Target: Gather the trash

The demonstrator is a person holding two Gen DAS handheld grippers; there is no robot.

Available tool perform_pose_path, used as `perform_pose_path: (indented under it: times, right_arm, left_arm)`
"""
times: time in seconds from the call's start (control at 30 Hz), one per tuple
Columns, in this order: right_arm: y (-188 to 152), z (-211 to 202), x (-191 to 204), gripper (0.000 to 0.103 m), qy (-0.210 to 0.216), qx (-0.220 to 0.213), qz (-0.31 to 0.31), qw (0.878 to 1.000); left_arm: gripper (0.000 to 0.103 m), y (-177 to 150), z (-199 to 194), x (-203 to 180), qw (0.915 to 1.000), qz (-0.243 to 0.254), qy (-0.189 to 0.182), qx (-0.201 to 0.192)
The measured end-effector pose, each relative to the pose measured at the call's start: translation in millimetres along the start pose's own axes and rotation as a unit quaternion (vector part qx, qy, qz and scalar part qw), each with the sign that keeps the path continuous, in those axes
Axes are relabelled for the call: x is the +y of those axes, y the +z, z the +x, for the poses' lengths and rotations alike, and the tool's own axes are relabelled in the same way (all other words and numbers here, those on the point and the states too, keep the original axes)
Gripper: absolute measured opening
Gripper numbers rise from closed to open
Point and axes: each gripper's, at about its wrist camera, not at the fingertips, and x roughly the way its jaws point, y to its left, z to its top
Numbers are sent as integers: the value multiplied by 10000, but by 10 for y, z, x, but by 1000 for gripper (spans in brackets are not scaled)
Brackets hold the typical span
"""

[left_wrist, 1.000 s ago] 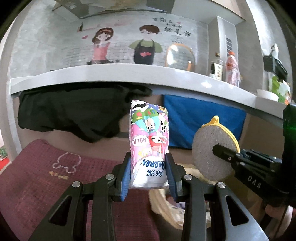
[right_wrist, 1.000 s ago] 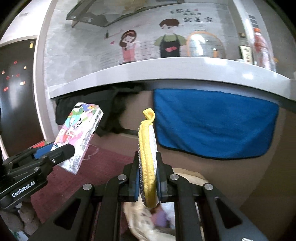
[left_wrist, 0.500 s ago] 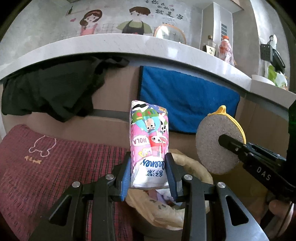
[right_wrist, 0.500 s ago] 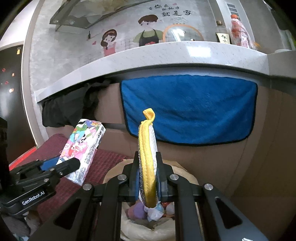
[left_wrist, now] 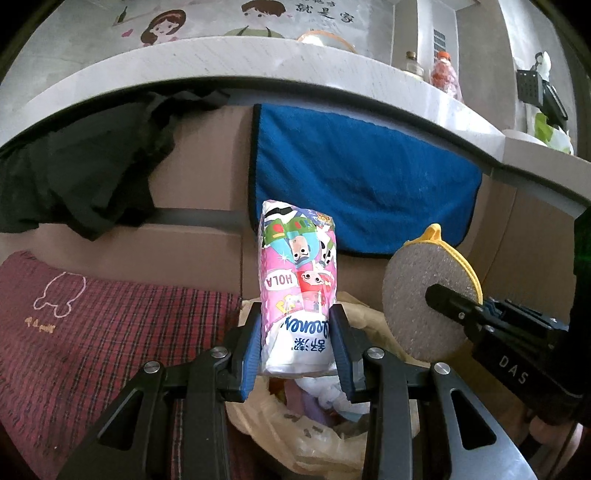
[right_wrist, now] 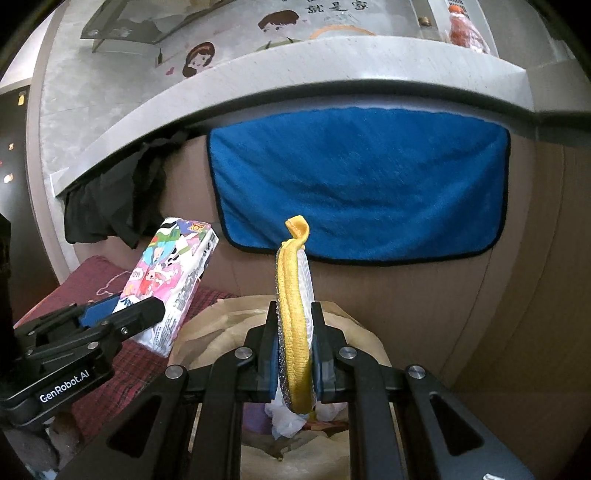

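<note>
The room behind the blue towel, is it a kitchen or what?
Probably a home kitchen: a grey stone counter with bottles on it, a cartoon wall sticker of a cook in an apron, and a bag-lined trash bin below.

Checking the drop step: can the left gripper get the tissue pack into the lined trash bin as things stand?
Probably yes. The left gripper is shut on the tissue pack, with the bin's bag open just below and ahead. The right gripper with its scouring pad sits off to the side.

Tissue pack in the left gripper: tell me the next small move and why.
Probably open the left gripper and drop the tissue pack. It is clamped upright right above the bag-lined trash bin, whose open mouth lies beneath the fingers.
</note>
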Motion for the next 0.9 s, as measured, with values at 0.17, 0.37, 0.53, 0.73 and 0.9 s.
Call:
perform_pose_path:
  times: [0.17,0.37,0.53,0.73,0.9]
  right_arm:
    - [-45,109,-72,13,-39,101,99,9999]
    - [-96,205,-138,14,-74,200,210,9996]
    - [-130,240,-193,35,-136,181,294,9993]
    - [-198,159,-254,36,-160,332,566,9977]
    - [-219,-169,-78,36,-190,274,471,9983]
  left_arm:
    - [36,-3,147,7,10000,1,-31,63]
    - [36,-26,295,64,9997,-84,-108,186]
    - [53,-58,422,158,9979,-231,-505,320]
    - [56,-6,287,282,9972,-432,-495,358]
    - [56,-27,-162,371,9976,-533,-353,261]
